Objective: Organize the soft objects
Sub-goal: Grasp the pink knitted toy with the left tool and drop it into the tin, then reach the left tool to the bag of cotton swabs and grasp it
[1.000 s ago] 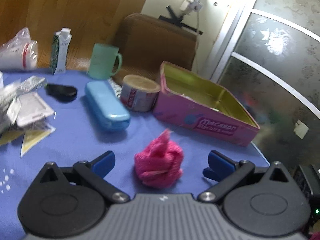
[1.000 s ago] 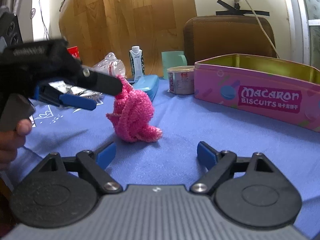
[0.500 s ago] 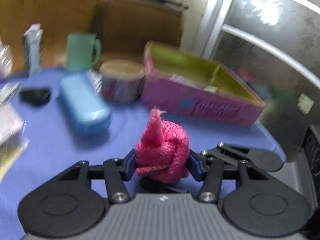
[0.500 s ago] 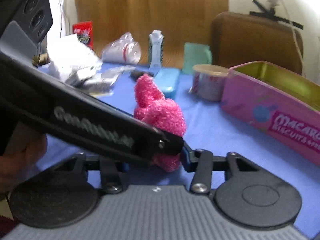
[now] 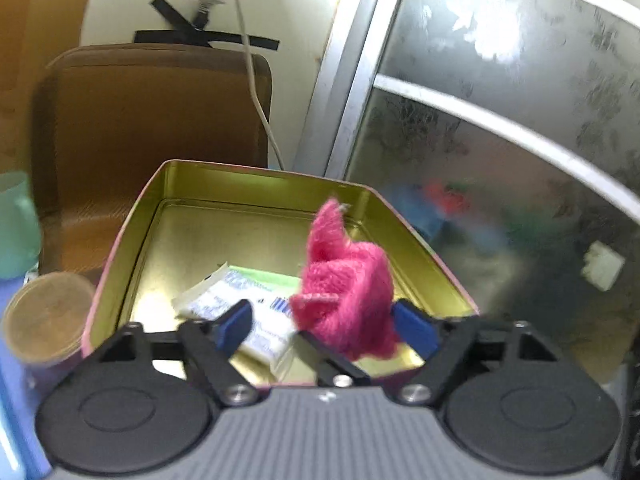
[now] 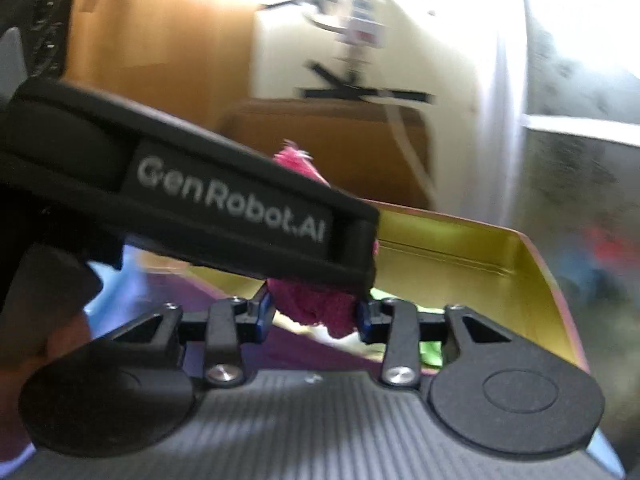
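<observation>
One fuzzy pink knotted yarn bundle hangs above one open pink biscuit tin with gold interior, which holds paper packets. The right gripper has its fingers narrowed, clamping the bundle. The left gripper reaches over the tin, fingers spread wide, one pad touching the bundle.

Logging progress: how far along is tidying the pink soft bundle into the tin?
Done: the pink bundle is up over the open tin, which already holds paper packets. In hand: the right tool clamps it; the left tool stands open around it. Left: release it into the tin.
</observation>
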A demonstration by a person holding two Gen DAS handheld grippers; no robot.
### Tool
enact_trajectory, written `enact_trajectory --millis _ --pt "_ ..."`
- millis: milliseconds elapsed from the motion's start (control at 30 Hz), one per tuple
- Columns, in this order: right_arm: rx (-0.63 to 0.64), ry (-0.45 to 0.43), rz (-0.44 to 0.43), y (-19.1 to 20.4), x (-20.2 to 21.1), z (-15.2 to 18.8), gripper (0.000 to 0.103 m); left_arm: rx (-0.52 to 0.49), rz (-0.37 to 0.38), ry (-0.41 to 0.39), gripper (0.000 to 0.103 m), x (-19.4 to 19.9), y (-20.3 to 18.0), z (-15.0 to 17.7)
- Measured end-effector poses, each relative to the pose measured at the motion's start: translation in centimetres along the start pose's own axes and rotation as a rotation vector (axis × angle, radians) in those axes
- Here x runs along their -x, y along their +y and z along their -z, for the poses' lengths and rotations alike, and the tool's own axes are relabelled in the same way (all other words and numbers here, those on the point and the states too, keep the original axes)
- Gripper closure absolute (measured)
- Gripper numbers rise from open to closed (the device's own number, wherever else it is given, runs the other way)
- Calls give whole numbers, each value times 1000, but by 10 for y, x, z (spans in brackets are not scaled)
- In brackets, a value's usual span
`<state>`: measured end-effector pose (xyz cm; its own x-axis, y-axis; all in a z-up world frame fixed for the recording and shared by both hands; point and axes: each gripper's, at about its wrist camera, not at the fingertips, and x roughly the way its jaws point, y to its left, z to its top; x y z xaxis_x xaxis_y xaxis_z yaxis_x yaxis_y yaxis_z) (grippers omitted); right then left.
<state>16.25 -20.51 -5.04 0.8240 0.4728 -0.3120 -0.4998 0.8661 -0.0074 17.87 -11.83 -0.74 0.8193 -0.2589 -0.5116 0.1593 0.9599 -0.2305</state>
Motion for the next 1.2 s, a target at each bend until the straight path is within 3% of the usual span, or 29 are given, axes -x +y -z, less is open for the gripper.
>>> enact_trajectory --millis 100,133,333,400,500,667,767,933,1067,1133,1200 --pt "-70 9 105 -18 -6 5 20 20 -2 -11 9 0 -1 4" --pt "-103 6 108 -25 -3 7 19 40 18 -26 3 8 3 6" --pt "-215 -91 66 -19 26 6 19 94 5 -158 2 90 49 33" --pt "-192 -121 0 6 38 5 20 129 -24 -192 2 125 74 50" --pt "-118 -111 -185 51 49 1 27 226 -105 -256 2 186 113 81" --pt "-5 42 -537 136 46 -5 42 415 -368 -335 3 282 179 143" --pt "-20 160 -710 186 17 -21 42 525 -488 -353 4 321 208 177" --pt "-123 358 -821 263 -47 -44 42 602 -515 -385 4 347 225 206" --pt "-141 544 -804 316 -88 -40 43 625 -486 -389 4 349 233 212" --pt "-182 613 -844 327 -101 -33 64 624 -470 -392 4 351 235 217" --pt "-205 589 -858 319 -97 -36 70 615 -460 -396 4 352 235 218"
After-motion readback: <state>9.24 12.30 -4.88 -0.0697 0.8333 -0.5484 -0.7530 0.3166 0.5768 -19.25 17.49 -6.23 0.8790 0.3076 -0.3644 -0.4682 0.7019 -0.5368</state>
